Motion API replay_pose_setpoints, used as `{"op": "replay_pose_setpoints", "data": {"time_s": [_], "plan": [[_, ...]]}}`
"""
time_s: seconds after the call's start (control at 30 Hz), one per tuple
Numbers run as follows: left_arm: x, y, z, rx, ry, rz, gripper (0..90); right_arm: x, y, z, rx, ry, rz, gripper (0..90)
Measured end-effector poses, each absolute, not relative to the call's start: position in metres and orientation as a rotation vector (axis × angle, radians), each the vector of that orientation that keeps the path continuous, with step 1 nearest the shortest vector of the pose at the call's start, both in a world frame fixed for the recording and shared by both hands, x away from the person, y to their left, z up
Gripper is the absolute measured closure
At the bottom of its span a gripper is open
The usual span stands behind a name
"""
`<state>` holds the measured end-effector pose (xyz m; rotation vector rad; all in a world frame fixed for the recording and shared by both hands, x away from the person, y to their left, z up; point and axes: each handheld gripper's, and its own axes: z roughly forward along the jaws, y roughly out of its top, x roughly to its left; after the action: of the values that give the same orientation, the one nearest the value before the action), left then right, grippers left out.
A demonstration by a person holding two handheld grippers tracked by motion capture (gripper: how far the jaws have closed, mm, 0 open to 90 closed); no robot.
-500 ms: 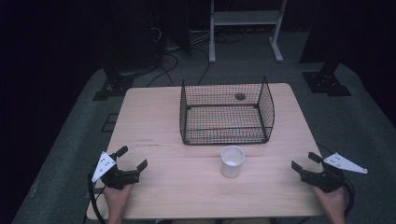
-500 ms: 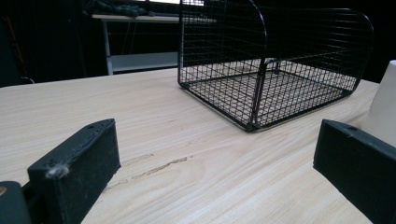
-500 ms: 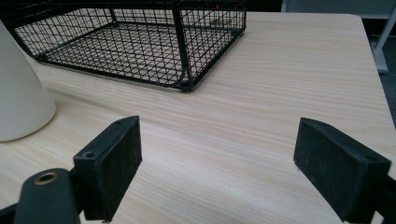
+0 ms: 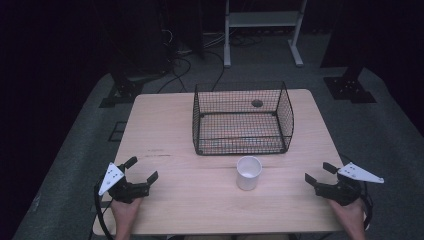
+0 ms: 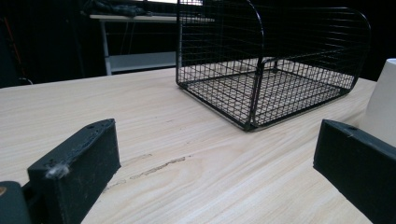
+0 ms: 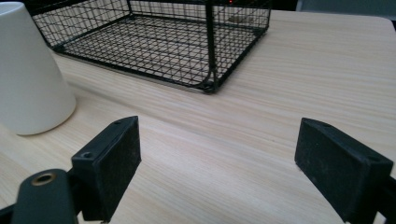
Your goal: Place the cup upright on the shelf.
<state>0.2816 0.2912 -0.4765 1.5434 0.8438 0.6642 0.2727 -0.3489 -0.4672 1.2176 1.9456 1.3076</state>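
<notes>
Jaws spread wide on my left gripper (image 4: pixel 139 175), low at the table's (image 4: pixel 165 130) near-left corner, holding nothing. Ahead sits the wire basket (image 4: pixel 242 119); just before it, the white cup (image 4: pixel 248 172) — light, probably, rigid, slick-sided — best pinched across its wall. My right gripper (image 4: pixel 320 173) rests near-right, equally agape.

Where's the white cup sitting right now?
In the high view the white cup stands upright on the wooden table, just in front of the black wire basket, near the table's middle and somewhat nearer the right gripper than the left gripper.
</notes>
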Motion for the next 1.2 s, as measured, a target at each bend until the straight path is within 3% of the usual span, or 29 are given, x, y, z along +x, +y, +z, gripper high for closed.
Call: {"op": "replay_pose_setpoints", "data": {"time_s": [1.2], "plan": [[0.281, 0.291, -0.476, 1.538, 0.843, 0.664, 0.0, 0.283, -0.283, -0.448, 0.982, 2.170, 1.424, 10.2]]}}
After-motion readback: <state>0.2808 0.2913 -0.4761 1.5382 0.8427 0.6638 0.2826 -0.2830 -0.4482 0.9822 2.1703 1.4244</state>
